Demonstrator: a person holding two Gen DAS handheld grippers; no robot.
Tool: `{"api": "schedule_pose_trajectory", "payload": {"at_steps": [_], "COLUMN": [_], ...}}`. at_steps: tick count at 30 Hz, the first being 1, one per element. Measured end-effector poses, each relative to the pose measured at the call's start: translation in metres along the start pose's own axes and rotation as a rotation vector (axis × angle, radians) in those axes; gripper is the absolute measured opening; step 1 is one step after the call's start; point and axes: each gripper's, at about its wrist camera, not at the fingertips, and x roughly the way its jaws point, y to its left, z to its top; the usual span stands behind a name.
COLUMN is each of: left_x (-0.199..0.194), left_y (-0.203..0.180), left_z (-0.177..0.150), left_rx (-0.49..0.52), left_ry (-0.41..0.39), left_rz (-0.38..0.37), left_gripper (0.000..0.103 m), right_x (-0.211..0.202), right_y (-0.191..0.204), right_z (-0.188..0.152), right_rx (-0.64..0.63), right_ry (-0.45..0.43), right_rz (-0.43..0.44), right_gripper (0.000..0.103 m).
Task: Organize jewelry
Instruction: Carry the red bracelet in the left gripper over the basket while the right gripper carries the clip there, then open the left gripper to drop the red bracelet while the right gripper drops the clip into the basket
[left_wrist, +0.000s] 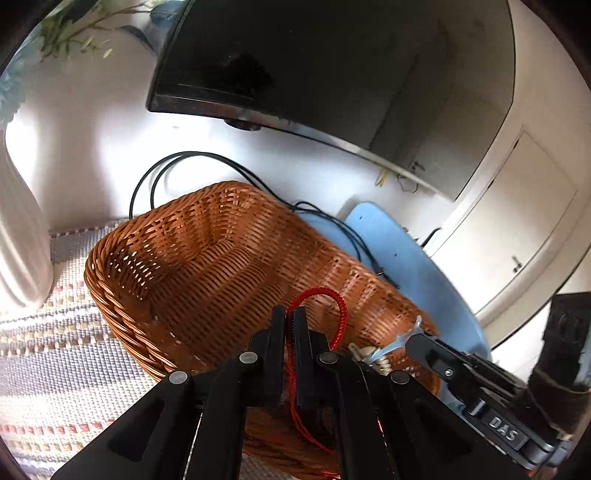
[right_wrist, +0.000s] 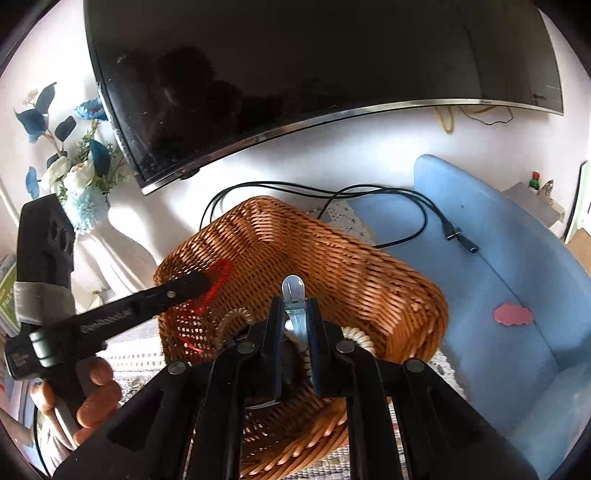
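Hanging over the wicker basket (right_wrist: 332, 266), two pieces of jewelry are being carried, one in each tool. The basket is being seen as the largest thing, its open hollow lying from the centre toward 10 o'clock in the left wrist view, with the blue chair (right_wrist: 517, 258) at 3 o'clock in the right wrist view.

The left gripper (left_wrist: 290, 319) is being kept clamped tight on a red cord (left_wrist: 338, 310); its loop is arching toward 1 o'clock and its tail is trailing down toward 6 o'clock. That tail is judged likely to snag between the jaws when they are opened.

The right gripper (right_wrist: 293, 308) is being held nearly closed on a silver hair clip (right_wrist: 293, 291), whose long axis is running 12 to 6, rounded end up. A cream coiled band (right_wrist: 356, 338) is hanging beside it; if released near the rim, it could be dropped outside.
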Motion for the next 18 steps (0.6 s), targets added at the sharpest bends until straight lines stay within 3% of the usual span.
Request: {"api": "schedule_pose_trajectory", "payload": {"at_steps": [4,6,8,14,18], "left_x": [0.002,-0.002,-0.009,-0.025,-0.045], "left_y": [-0.001,0.0,0.001,-0.01,-0.027], "left_z": [-0.002,0.0,0.001,0.004,0.005], "left_rx": [0.018,-0.003,-0.01,0.009,0.048], "left_ry": [-0.005,-0.004,-0.024,-0.042,-0.069], "left_rz": [0.03,0.022,0.018,0.006,-0.008], "left_gripper": [0.007,0.029,0.039,0.04,0.04], "right_x": [-0.003,-0.006,-0.007,-0.01,-0.017], "right_y": [-0.012,-0.023,-0.032,-0.033,-0.027], "right_z": [0.0,0.001,0.001,0.002,0.0], "right_rx": [0.077,0.137,0.178,0.18,0.139], "right_ry": [-0.003,-0.007,-0.014,-0.028,-0.064], "right_rz": [0.081,0.149,0.178,0.184,0.133], "right_gripper": [0.016,0.017,0.025,0.028,0.028]}}
